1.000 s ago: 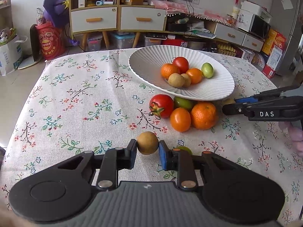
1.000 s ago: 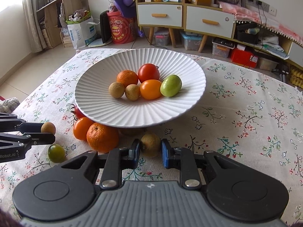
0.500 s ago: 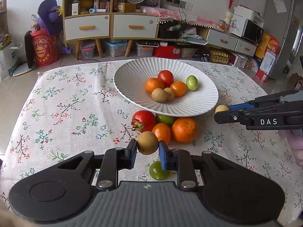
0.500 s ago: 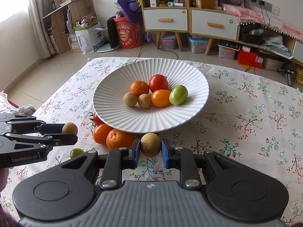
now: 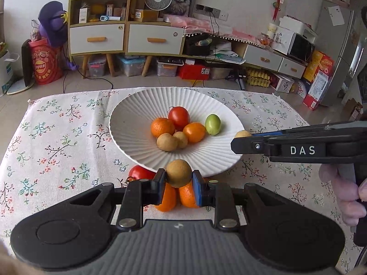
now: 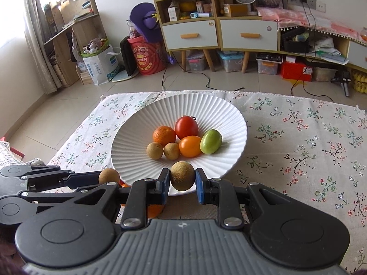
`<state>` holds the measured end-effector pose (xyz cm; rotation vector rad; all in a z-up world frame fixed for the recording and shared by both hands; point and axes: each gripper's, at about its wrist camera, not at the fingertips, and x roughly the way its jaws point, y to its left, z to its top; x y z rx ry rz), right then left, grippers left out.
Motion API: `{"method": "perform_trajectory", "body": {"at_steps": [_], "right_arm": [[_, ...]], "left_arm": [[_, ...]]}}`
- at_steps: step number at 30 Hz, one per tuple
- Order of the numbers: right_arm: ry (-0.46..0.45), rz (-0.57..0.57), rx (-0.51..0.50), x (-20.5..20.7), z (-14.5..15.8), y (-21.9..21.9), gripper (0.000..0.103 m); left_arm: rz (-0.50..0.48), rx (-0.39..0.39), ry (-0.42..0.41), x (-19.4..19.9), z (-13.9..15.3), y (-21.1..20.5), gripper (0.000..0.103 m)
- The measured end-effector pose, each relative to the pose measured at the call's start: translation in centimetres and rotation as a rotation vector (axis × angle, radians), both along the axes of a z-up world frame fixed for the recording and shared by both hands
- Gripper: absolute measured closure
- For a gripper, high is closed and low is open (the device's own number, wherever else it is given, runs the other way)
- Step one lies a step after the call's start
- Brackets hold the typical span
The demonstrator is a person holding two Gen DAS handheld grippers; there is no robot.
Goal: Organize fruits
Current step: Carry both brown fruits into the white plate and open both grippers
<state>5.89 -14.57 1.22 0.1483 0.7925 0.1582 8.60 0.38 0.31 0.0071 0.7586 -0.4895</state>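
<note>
A white ribbed plate [image 5: 128, 123] [image 6: 128, 146] on the floral cloth holds several fruits: a red tomato [image 5: 179, 116], oranges, a green fruit [image 5: 212, 124] and two brown longans [image 5: 167, 142]. My left gripper [image 5: 178, 181] is shut on a brown longan [image 5: 178, 173] and holds it above the plate's near rim. My right gripper [image 6: 182, 180] is shut on another brown longan [image 6: 182, 176] at the plate's near edge. It also shows in the left wrist view [image 5: 239, 138] at the plate's right rim.
A red tomato [image 5: 140, 173] and two oranges [image 5: 167, 198] lie on the cloth [image 5: 57, 142] below the left gripper, partly hidden. Cabinets, boxes and a fan stand beyond the table's far edge.
Both grippers have risen and moved forward toward the plate, each keeping its longan. The loose fruits on the cloth have slipped under the left gripper.
</note>
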Motion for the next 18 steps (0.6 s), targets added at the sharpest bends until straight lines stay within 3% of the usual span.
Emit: {"method": "perform_trajectory", "body": {"at_steps": [18], "right_arm": [[0.053, -0.129, 0.093, 3.0, -1.0, -0.8, 0.082]], "left_arm": [[0.071, -0.011, 0.046, 2.9, -1.3, -3.7, 0.080]]}}
